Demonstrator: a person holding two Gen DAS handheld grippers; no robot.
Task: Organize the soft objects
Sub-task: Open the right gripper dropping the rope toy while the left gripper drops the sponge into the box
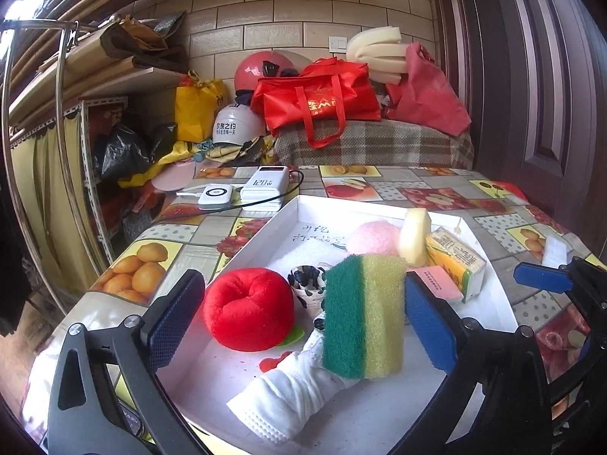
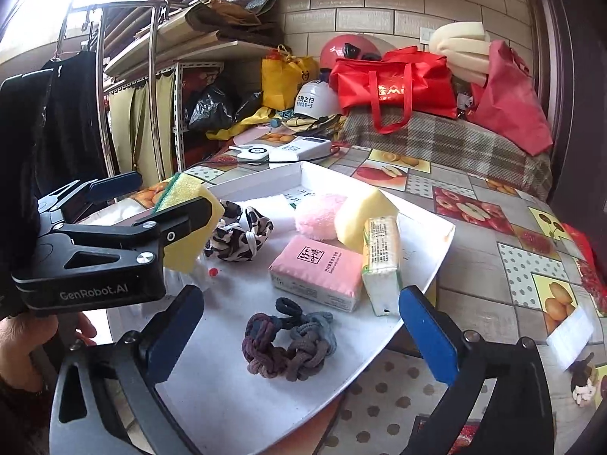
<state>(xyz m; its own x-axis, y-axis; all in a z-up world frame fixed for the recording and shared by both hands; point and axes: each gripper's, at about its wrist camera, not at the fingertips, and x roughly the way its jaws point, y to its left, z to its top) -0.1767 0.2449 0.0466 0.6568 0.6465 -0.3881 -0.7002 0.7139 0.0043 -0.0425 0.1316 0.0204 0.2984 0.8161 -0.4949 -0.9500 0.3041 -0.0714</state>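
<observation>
Sponge [image 1: 363,316], green and yellow, hangs upright above the white tray [image 1: 261,232], touching the left gripper [image 1: 303,322]'s spread right finger; a real grip cannot be confirmed. Right gripper [image 2: 301,330] gapes empty over hair ties [image 2: 290,345] near the tray's front edge.

Two sponges are counted, one green and yellow [image 1: 363,313] and one plain yellow [image 2: 362,214], along with two tissue packs, one pink [image 2: 316,273] and one yellow-green [image 2: 381,261]. One red plush ball [image 1: 248,309], one pink puff [image 2: 318,212], one white glove [image 1: 288,398] and one cow-print scrunchie [image 2: 239,237] are seen. One cluster of braided hair ties [image 2: 290,345] and two power banks [image 1: 261,188] are also counted.
</observation>
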